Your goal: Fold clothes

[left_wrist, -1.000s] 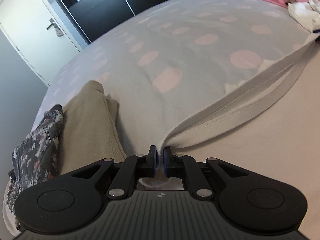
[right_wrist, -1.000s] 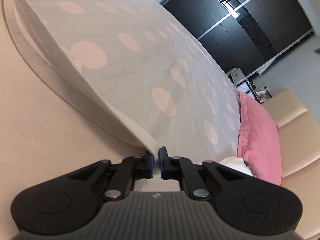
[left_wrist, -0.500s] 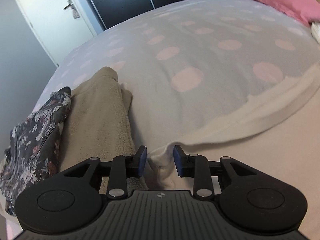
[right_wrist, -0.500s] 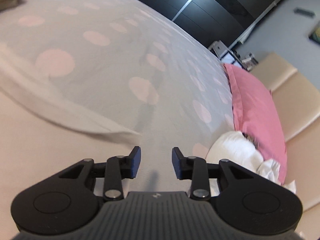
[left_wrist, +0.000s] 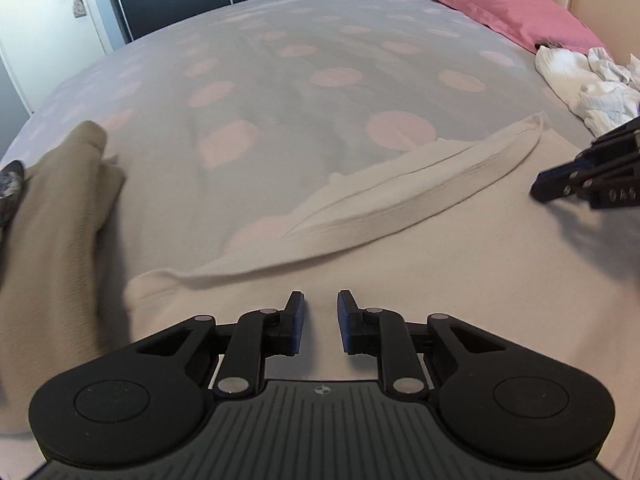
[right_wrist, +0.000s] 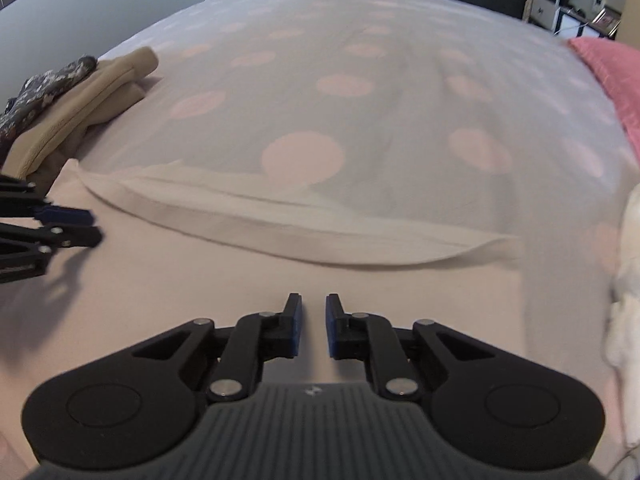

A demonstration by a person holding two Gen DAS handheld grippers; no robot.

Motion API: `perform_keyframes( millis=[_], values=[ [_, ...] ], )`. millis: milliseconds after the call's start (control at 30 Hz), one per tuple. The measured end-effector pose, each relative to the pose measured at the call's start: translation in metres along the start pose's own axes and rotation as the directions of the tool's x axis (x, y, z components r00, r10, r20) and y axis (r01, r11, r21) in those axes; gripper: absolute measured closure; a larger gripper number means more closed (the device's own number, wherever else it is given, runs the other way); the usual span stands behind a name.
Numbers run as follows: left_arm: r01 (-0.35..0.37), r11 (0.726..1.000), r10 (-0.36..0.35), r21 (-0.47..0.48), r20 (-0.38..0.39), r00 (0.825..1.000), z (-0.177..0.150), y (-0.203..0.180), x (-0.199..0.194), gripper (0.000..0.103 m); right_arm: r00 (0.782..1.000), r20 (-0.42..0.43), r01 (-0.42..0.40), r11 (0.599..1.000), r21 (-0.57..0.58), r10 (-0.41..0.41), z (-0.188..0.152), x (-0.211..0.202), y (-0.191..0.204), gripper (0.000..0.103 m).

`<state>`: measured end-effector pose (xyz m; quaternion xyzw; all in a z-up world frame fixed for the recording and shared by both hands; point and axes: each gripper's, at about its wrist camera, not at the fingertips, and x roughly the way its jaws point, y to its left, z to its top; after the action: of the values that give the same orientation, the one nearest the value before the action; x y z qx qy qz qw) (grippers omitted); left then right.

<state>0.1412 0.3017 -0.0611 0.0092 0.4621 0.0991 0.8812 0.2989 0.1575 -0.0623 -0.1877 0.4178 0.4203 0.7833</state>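
We see pale cream knit garment (left_wrist: 400, 264) spread flat on grey bedspread with pink dots (left_wrist: 280, 80), ribbed hem (left_wrist: 420, 184) lying loose along far edge. Left gripper (left_wrist: 319, 320) and right gripper (right_wrist: 313, 322) hover over garment, jaws narrow, closing, nothing between them.

Risks, our judgement:
- narrow jaws pinch both layers or snag bedspread
- uneven pulls skew fold
- sweep disturbs folded tan fleece garment (left_wrist: 60, 220) or crumpled white cloth (left_wrist: 580, 84)

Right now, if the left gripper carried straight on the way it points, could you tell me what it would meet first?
Probably the pale pink garment spread right below the left gripper; nothing lies between its closing jaws yet.
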Motion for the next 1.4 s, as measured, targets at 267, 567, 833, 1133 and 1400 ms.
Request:
perform_keyframes(
  millis=[267,567,833,1133,1400],
  values=[
    [0.008,0.997,-0.005,-0.078,0.047,0.999,0.022,-0.003,0.02,0.086,0.997,0.054,0.051,0.998,0.036,-0.053,0.013,0.012,0.016,0.088],
    [-0.017,0.984,0.038,-0.179,0.114,0.993,0.034,0.015,0.01,0.086,0.984,0.132,0.107,0.99,0.093,-0.119,0.033,0.006,0.02,0.086],
    [0.008,0.991,0.009,-0.135,0.124,0.992,0.034,0.01,-0.02,0.086,0.995,0.099,0.015,0.995,0.095,-0.025,0.031,-0.021,0.008,0.073],
    [-0.009,0.993,0.016,-0.114,0.058,0.998,0.023,-0.003,-0.025,0.086,0.999,-0.047,0.014,0.997,0.072,-0.011,0.017,0.001,0.015,0.074],
    [0.0,0.993,0.004,-0.115,0.036,0.999,0.019,0.001,-0.018,0.086,0.998,-0.011,0.063,0.993,0.099,-0.062,0.026,0.021,0.019,0.074]
  ],
)
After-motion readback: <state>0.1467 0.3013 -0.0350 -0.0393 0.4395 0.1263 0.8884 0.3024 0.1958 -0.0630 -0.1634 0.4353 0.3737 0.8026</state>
